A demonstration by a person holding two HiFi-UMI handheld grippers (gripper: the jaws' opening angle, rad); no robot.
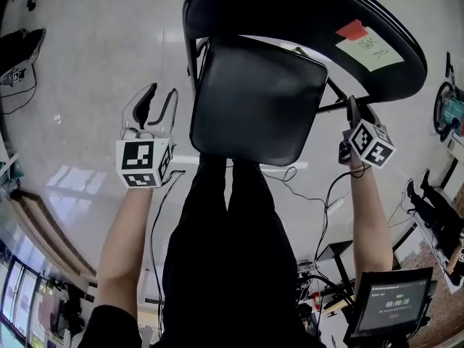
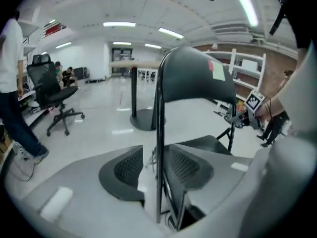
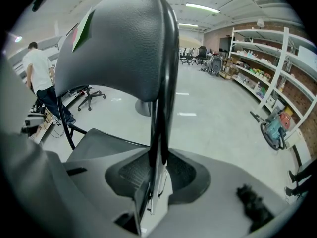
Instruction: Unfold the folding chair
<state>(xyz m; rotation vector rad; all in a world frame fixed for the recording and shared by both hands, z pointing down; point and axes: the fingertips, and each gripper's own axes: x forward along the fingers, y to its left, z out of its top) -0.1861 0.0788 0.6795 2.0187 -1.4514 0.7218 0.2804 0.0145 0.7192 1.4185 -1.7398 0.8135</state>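
Observation:
The black folding chair stands in front of me, its seat (image 1: 257,100) tilted and its curved backrest (image 1: 304,13) carrying red and pale green stickers. My right gripper (image 1: 353,107) is shut on the frame tube at the chair's right side. In the right gripper view that tube (image 3: 159,133) runs straight between the pads of the right gripper (image 3: 158,167), with the backrest (image 3: 124,43) above. My left gripper (image 1: 162,91) hangs open left of the chair, touching nothing. In the left gripper view the left frame tube (image 2: 159,113) shows beyond the gap of the left gripper (image 2: 154,157).
My legs in black trousers (image 1: 232,252) are below the seat. Cables (image 1: 304,187) and a screen on a stand (image 1: 391,307) lie on the floor at right. An office chair (image 2: 52,90), a pedestal table (image 2: 141,118), a standing person (image 2: 10,83) and shelves (image 3: 277,58) ring the area.

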